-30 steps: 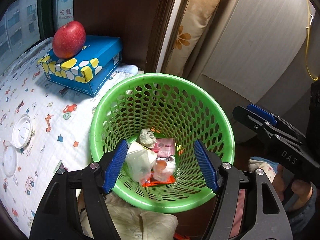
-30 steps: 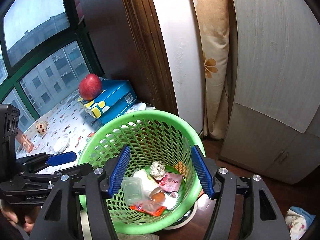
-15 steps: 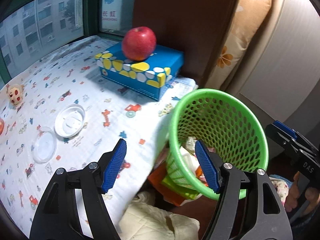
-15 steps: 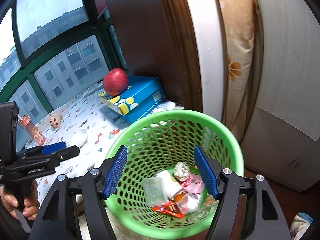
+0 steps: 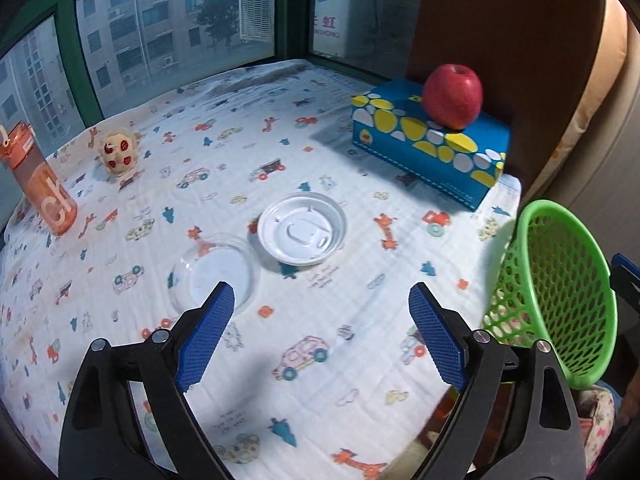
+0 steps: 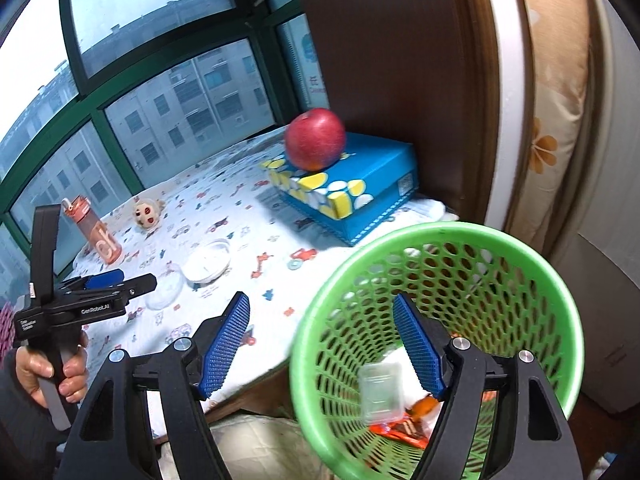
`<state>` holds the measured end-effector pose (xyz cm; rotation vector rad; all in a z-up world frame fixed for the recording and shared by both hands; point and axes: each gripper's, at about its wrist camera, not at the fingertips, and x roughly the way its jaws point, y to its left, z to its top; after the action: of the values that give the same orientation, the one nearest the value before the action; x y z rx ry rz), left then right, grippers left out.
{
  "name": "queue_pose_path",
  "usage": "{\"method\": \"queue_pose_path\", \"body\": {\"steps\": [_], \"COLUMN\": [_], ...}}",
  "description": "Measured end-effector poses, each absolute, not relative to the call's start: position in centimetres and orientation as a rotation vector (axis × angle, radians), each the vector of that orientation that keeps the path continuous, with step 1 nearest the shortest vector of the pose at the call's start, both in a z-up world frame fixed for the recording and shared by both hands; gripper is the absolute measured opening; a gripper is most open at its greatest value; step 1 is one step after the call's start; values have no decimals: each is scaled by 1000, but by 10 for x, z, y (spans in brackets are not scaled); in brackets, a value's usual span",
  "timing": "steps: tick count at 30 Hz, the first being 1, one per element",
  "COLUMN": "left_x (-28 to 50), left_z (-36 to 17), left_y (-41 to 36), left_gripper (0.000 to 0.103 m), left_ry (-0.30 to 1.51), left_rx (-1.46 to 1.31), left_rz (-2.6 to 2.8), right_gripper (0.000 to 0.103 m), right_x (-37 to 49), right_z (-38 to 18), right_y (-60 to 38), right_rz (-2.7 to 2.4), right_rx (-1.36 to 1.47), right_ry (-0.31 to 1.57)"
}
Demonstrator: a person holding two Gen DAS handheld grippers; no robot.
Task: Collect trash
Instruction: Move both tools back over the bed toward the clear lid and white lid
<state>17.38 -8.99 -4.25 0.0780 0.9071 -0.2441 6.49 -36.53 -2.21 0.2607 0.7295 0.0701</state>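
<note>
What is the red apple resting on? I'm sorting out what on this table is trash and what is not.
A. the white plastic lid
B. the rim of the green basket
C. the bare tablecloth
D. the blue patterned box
D: the apple sits on top of the blue box near the wall, apart from the white lid and the green basket.

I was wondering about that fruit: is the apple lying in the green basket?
No, the apple sits on the blue box on the table, apart from the basket.
</note>
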Motion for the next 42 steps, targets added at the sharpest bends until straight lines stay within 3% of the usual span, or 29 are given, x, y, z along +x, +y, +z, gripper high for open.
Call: {"method": "queue_pose_path", "body": {"steps": [8,20,42], "left_x": [204,235,259], "left_z": [-77,-116,-129], "left_y": [-40,-22,-19], "left_gripper": [91,91,91], "left_ry": [972,1035,1044], "left_rx": [96,120,139], "left_rz": [-203,-235,-277], "right_gripper": [74,75,75], "right_x": [93,133,177], "right_z": [-28,-47,-69], "right_y": [-325,-287,-245], "right_rz": [140,192,260], "right_rx": [234,217,167], "right_ry": [758,824,887]}}
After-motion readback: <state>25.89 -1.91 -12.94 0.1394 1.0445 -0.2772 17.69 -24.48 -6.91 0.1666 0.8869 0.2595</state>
